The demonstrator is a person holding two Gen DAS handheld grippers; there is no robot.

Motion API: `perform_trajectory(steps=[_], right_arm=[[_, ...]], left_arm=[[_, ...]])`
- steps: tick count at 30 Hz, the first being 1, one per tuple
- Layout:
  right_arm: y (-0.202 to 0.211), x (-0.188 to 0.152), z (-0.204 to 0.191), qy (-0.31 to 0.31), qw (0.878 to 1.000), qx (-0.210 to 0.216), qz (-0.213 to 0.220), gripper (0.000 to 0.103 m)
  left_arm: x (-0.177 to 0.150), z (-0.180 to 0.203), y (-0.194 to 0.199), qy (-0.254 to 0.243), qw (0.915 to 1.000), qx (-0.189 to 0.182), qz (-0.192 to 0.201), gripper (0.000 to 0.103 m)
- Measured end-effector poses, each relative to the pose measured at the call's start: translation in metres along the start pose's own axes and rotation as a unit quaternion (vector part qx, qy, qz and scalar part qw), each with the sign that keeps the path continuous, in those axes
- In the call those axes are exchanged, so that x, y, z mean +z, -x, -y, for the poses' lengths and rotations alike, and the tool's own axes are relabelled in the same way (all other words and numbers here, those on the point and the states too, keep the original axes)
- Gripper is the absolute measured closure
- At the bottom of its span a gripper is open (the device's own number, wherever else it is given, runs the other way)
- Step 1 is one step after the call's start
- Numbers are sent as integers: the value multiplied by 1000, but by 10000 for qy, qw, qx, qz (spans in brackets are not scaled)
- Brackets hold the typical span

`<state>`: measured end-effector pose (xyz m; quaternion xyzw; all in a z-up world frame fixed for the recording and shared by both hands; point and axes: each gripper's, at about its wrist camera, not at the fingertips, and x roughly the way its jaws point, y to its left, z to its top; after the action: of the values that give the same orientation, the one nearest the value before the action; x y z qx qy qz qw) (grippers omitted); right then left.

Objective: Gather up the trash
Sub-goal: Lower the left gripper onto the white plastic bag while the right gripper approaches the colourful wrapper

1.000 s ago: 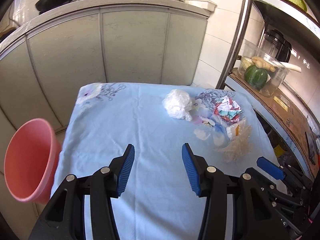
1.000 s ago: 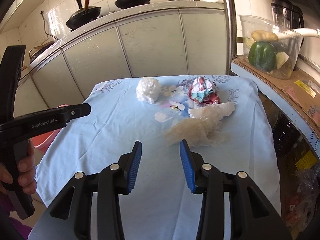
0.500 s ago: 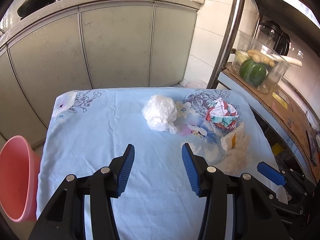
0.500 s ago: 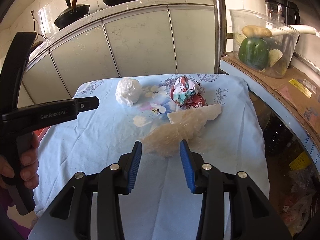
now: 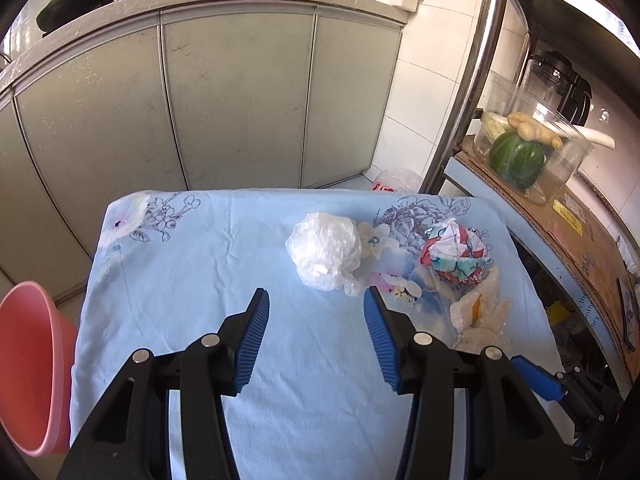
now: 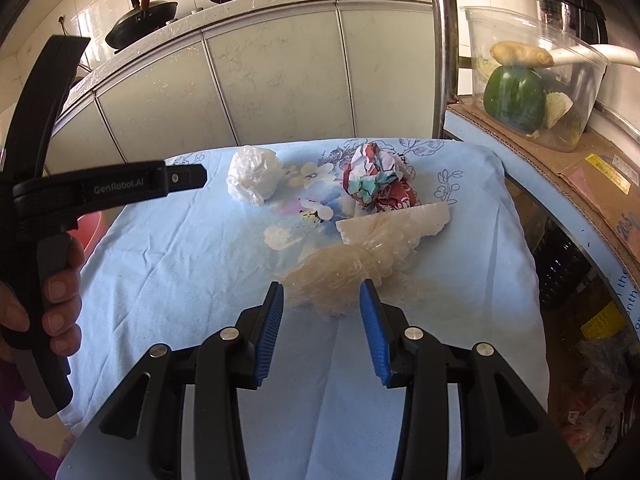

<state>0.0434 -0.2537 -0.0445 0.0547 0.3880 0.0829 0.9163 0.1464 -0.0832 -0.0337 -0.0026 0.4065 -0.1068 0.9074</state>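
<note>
- Against the frames from a second ago, both grippers have closed in on the trash: the crumpled translucent beige plastic wrap [image 6: 352, 268] now reaches in between the blue ribbed pads of the right gripper [image 6: 321, 308], where it earlier lay well ahead of them.
- The right gripper's jaws stand apart, one on each side of the wrap's near end; whether a pad touches it cannot be told.
- The left gripper [image 5: 316, 322] is likewise spread wide and empty, hovering just short of the scrunched ball of thin white plastic film [image 5: 325, 254], which was farther off before.
- The round pink plastic bucket [image 5: 30, 364] has slid toward the left edge of the left wrist view and shows less of itself than a second ago.
- All the trash lies on the light-blue floral tablecloth [image 5: 192, 276], a soft fabric with fine creases.
- The wadded red, white and teal printed paper [image 6: 376, 180] sits beyond the beige wrap, touching its flat, stiffer-looking pale end.
- The white film ball is glossy and faceted; the beige wrap is wrinkled and cloudy.
</note>
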Motion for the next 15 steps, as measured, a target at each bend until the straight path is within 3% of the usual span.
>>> perform_trajectory(steps=[15], right_arm=[[0,1,1,-12,10000,57,-13,63]], left_arm=[[14,5,-9,-59,10000,-48,63,54]])
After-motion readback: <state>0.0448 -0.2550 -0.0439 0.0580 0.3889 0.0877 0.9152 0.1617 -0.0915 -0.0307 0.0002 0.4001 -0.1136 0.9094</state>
